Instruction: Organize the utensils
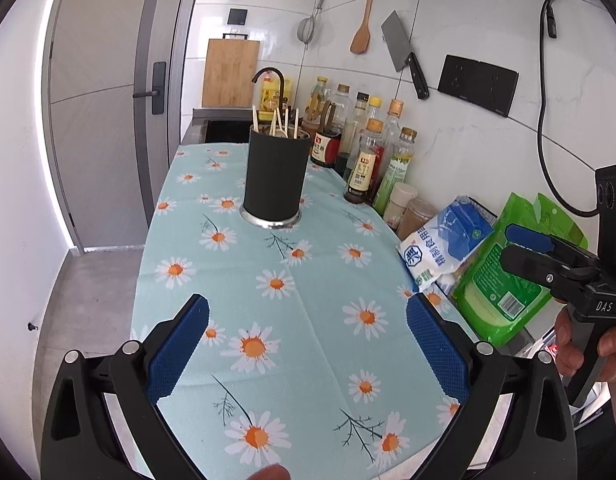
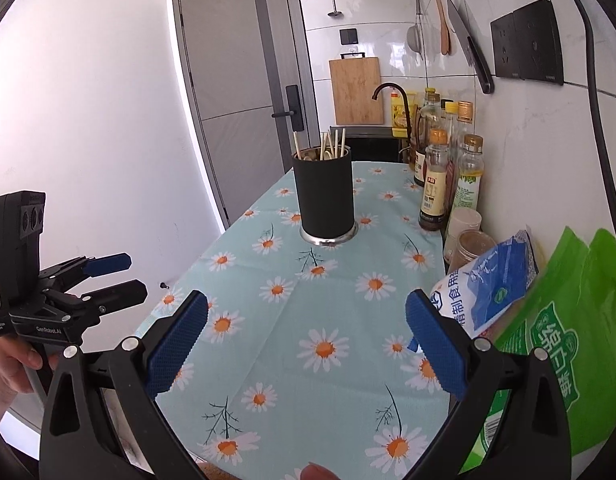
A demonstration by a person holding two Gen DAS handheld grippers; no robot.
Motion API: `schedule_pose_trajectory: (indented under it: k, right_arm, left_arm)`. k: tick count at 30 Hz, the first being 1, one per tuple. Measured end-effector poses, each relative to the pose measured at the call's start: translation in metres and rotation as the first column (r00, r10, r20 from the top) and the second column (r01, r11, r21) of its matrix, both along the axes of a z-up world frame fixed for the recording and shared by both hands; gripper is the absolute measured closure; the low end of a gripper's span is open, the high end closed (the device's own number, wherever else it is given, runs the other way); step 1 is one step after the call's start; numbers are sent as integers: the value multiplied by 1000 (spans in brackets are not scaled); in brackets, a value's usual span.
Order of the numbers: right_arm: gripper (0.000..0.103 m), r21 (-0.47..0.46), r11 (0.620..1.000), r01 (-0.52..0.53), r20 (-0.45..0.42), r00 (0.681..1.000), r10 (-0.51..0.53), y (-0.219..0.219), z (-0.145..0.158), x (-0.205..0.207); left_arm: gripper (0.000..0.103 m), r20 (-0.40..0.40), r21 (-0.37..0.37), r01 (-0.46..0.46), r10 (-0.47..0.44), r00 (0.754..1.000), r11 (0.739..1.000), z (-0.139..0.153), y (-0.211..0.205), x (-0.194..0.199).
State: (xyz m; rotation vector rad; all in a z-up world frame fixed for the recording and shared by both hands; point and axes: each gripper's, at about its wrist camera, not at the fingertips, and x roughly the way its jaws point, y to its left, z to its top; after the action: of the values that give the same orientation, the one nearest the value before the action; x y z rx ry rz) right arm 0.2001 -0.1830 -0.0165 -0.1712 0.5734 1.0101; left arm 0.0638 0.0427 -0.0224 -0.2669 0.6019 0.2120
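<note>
A black cylindrical utensil holder point(image 1: 277, 180) with a steel base stands upright at the far part of the daisy-print tablecloth point(image 1: 308, 320); it also shows in the right wrist view point(image 2: 326, 200). Several wooden chopsticks point(image 1: 284, 120) and a pale spoon stick out of its top, seen too in the right wrist view point(image 2: 332, 144). My left gripper point(image 1: 308, 344) is open and empty, low over the near part of the cloth. My right gripper point(image 2: 306, 344) is open and empty, also over the near cloth. Each gripper shows in the other's view, the right point(image 1: 524, 250) and the left point(image 2: 122, 276).
Sauce and oil bottles point(image 1: 372, 152) line the tiled wall on the right. Two lidded jars point(image 1: 412, 212), a blue-white bag point(image 1: 444, 248) and a green bag point(image 1: 512, 280) lie nearer along that edge. A sink with a dark faucet point(image 1: 270, 80) sits behind the cloth. The floor drops off left.
</note>
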Motion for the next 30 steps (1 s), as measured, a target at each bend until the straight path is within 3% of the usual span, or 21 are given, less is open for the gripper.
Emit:
schedule_pose_trajectory:
  k: [14, 30]
  right_arm:
    - [5, -35, 999, 12, -60, 998, -14, -1, -22, 4]
    - [5, -89, 996, 22, -71, 997, -28, 5, -36, 4]
  left_arm:
    - [6, -43, -9, 7, -7, 999, 1000, -17, -15, 4]
    - [6, -72, -21, 9, -10, 997, 1000, -27, -17, -1]
